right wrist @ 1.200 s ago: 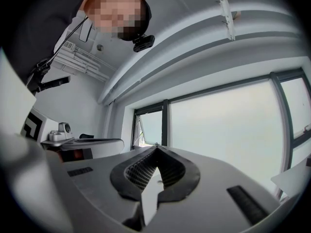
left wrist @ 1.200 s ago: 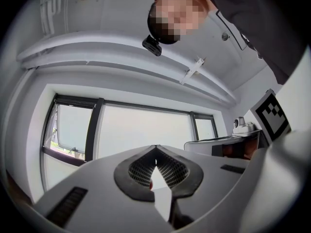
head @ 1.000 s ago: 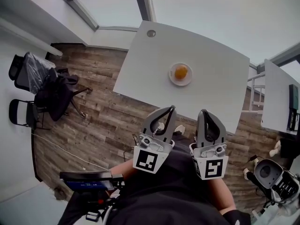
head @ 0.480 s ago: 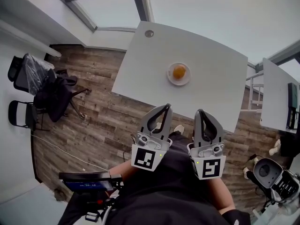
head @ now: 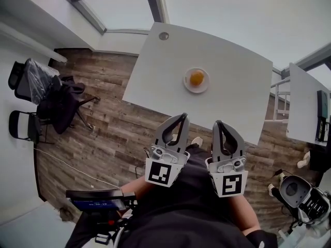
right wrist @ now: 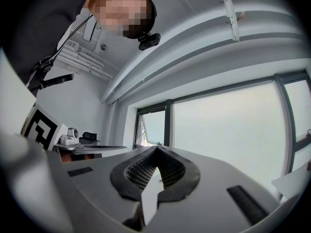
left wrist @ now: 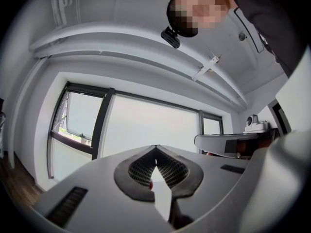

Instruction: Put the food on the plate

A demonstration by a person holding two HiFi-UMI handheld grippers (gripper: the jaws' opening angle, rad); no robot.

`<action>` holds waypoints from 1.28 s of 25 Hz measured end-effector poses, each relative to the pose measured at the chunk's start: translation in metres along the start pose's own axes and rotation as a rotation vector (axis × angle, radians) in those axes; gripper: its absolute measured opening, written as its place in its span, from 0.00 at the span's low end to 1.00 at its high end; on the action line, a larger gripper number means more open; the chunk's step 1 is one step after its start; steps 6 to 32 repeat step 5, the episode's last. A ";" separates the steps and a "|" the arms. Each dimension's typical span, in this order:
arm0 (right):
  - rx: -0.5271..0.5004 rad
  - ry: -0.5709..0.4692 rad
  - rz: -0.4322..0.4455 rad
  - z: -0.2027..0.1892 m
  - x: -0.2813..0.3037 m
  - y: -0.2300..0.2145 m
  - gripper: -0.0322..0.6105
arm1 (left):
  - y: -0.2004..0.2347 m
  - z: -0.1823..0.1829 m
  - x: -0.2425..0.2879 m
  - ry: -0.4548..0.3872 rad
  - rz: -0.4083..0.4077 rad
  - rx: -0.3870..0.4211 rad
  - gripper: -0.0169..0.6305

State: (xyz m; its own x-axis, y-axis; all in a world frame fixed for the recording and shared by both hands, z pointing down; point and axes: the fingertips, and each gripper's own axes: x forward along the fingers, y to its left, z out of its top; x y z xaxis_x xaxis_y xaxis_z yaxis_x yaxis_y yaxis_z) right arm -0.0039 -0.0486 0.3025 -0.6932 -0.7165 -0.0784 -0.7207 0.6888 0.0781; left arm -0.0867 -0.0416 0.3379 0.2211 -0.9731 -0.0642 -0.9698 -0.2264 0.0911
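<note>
In the head view an orange round piece of food [head: 196,78] lies on a small white plate [head: 188,84] in the middle of a white table [head: 232,71]. Both grippers are held close to the person's body, well short of the table's near edge. My left gripper [head: 180,117] points up toward the table with its jaws together and nothing between them. My right gripper [head: 219,123] stands beside it, also shut and empty. In the left gripper view the left gripper [left wrist: 155,152] tips meet; in the right gripper view the right gripper [right wrist: 156,152] tips meet too. Both point at windows and ceiling.
Wood floor lies between the person and the table. Black chairs [head: 51,99] stand at the left by the wall. A second white table [head: 305,107] and a grey device [head: 300,195] are at the right. A round grommet [head: 164,35] sits near the table's far corner.
Both grippers have drifted slightly down and left in the head view; the view itself has shifted a little. The food stays on the plate.
</note>
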 end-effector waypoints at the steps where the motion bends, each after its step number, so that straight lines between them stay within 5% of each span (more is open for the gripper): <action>1: 0.000 -0.002 0.003 0.002 -0.001 0.001 0.05 | -0.001 0.001 -0.001 -0.001 0.000 0.001 0.04; 32: -0.003 -0.005 0.005 0.006 -0.004 0.001 0.05 | -0.005 0.007 -0.001 -0.014 -0.001 0.008 0.04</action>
